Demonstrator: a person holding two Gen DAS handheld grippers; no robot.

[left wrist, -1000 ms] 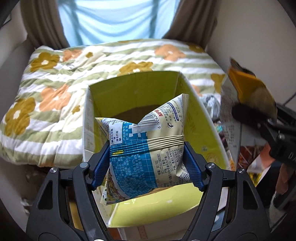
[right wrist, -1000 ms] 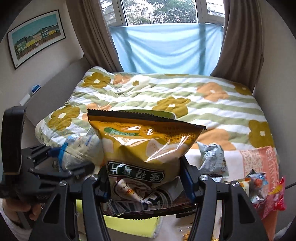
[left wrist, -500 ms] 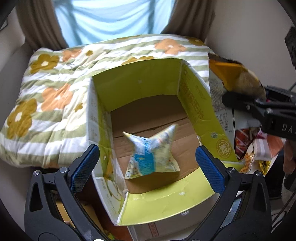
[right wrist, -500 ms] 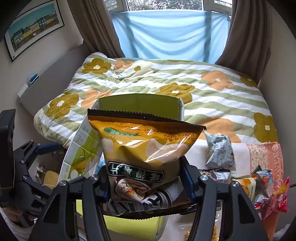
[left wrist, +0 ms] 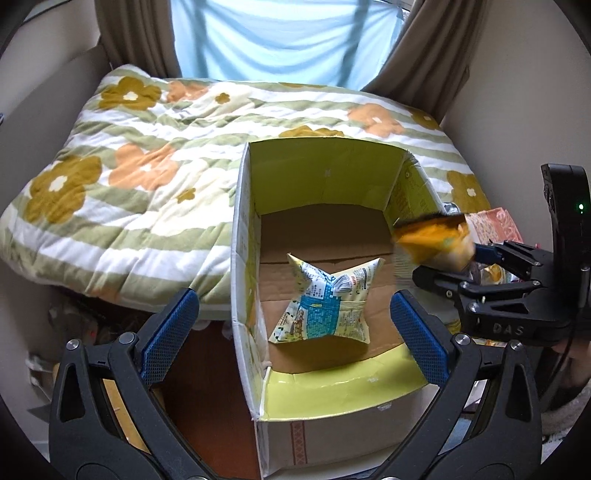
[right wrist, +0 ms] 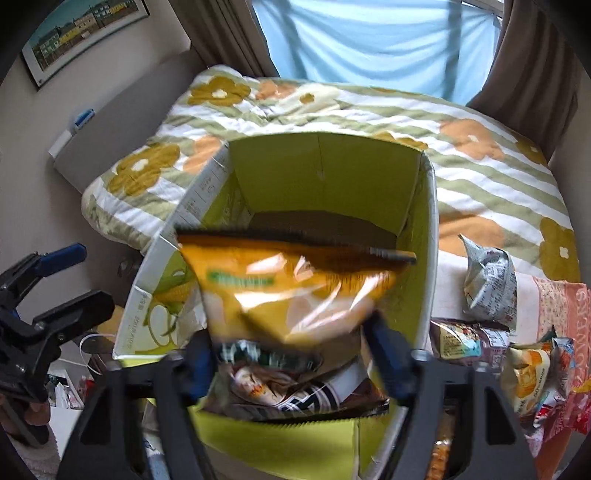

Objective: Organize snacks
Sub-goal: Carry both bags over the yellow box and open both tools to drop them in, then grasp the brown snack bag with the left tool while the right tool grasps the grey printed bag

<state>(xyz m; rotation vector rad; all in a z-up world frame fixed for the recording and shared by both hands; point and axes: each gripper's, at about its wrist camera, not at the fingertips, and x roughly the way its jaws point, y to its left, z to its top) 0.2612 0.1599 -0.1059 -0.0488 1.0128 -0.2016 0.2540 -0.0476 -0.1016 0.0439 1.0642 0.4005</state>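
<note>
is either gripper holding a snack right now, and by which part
Neither holds one. The left gripper is open above the box; the right gripper is opening, the blurred yellow chip bag slipping free.

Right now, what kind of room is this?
Likely a bedroom at home: a bed under a floral quilt, curtains at the window, a framed picture on the wall.

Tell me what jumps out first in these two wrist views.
The orange chip bag, motion-blurred, sits between the pads of the right gripper over the near edge of the open cardboard box; the jaws are opening. On the box's brown floor lies a small blue-and-white snack packet, with the left gripper wide open and empty above it. More snack packs lie to the right of the box, by the flowered quilt.
</note>
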